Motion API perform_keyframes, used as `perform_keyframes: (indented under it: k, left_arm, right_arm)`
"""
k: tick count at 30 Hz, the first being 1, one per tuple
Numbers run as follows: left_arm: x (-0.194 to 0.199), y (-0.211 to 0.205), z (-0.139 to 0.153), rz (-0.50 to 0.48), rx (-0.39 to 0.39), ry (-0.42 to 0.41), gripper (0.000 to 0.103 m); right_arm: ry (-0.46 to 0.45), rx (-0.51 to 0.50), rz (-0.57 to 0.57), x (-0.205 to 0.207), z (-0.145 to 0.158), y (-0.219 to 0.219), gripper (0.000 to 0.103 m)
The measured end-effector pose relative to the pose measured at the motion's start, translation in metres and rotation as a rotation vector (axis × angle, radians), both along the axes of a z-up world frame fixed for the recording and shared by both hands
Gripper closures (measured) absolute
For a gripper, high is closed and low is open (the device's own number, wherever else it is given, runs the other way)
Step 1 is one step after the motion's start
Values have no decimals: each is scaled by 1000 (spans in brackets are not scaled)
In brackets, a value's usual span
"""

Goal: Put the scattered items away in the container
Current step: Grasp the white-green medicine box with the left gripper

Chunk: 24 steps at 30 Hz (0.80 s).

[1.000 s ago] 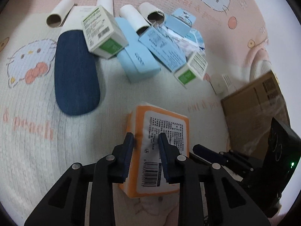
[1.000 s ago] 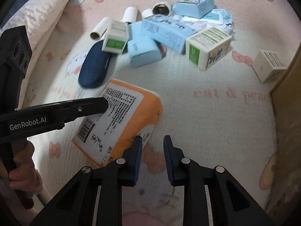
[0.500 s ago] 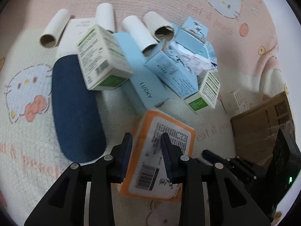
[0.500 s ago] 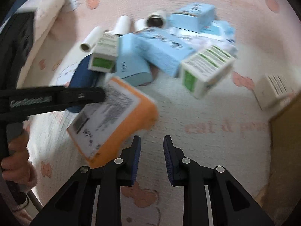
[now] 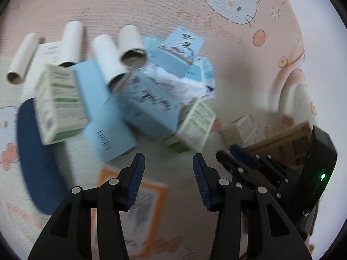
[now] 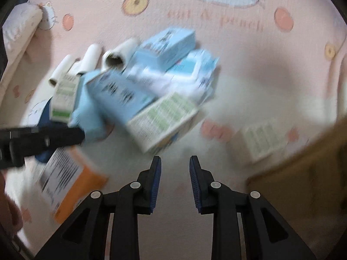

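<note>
Left wrist view: the left gripper (image 5: 168, 174) is opening with nothing between its fingers, and the orange pack (image 5: 138, 203) lies on the blanket under it. The right gripper (image 6: 175, 182) is opening and empty too. Moving this fast could bump the pile of boxes (image 5: 149, 108), far from the cardboard box (image 5: 282, 145)

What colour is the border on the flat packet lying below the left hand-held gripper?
Orange, framing a white printed label on the flat packet; the right wrist view shows it best.
</note>
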<state>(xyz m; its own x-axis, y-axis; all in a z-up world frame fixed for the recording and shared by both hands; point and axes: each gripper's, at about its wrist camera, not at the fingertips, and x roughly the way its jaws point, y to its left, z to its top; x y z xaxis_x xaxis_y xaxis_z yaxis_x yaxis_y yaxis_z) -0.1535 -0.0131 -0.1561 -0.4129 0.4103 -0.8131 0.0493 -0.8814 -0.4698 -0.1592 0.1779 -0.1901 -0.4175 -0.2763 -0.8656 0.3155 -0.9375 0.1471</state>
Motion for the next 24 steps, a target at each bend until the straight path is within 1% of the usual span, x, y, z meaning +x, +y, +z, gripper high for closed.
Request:
perform_keyframes:
  k: [2,4,6,8,11,15,18,20,24]
  left_arm:
    - [-10,6,-3,9,22,-9,53]
    - [-16,11,-7,17,40,-24,53]
    - [-23,15,-14,27,72,-33,55]
    - [-27,18,-21,50,82,-43,57]
    - [-33,21,-31,85,101,-70,57]
    - [-40,24,-42,116,132,-100,57]
    - [-43,27,-45,131,135,-101,58]
    - [-45,30,-45,128,118,-94,59]
    - [-46,32,-47,126,100,-96,62]
  right_arm:
    - [13,-1,-6,-14,4,2,77]
    - [25,-6,-16,-28,7,6,70]
    - [48,5,-25,-39,8,4,66]
    - [60,20,-31,-48,7,4,64]
    - [43,-11,-28,-60,2,5,60]
    - [-18,-58,-43,-79,-14,10,60]
    - [-15,-34,-50,-86,-18,12,60]
    - [-30,-27,-37,-88,-20,10,60]
    - [-4,-33,-20,-92,-18,8,61]
